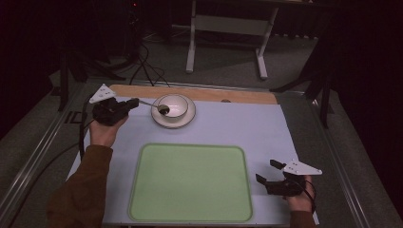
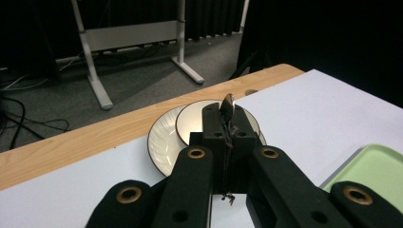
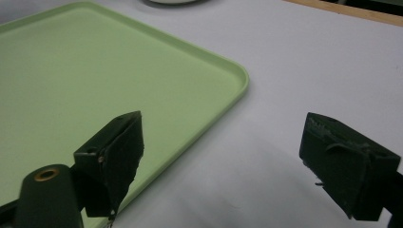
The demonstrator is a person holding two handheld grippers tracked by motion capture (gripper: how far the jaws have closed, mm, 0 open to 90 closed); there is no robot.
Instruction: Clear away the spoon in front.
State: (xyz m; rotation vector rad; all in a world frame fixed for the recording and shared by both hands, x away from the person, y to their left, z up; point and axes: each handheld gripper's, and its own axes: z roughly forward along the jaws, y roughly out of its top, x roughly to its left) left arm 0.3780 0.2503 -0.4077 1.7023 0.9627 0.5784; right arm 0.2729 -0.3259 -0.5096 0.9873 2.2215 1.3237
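Spoon (image 1: 153, 104) clamped in left tool (image 1: 134, 101) over bowl (image 1: 174, 107); right tool (image 1: 267, 172) wide, no writing readable.

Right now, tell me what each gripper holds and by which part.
The left gripper is shut on the spoon, gripping its handle end; the spoon's bowl sits over the bowl. The right gripper is open, holding nothing.

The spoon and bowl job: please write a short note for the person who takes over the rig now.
Left gripper: shut on the spoon handle; spoon head is over the bowl.
Right gripper: open, holds nothing, at the right edge of the green tray.
Bowl stands on a saucer at the far side of the mat, beyond the tray.
Done: the spoon is gripped.
Left: probably to bring spoon, bowl and saucer onto the tray; nothing lies on it yet.
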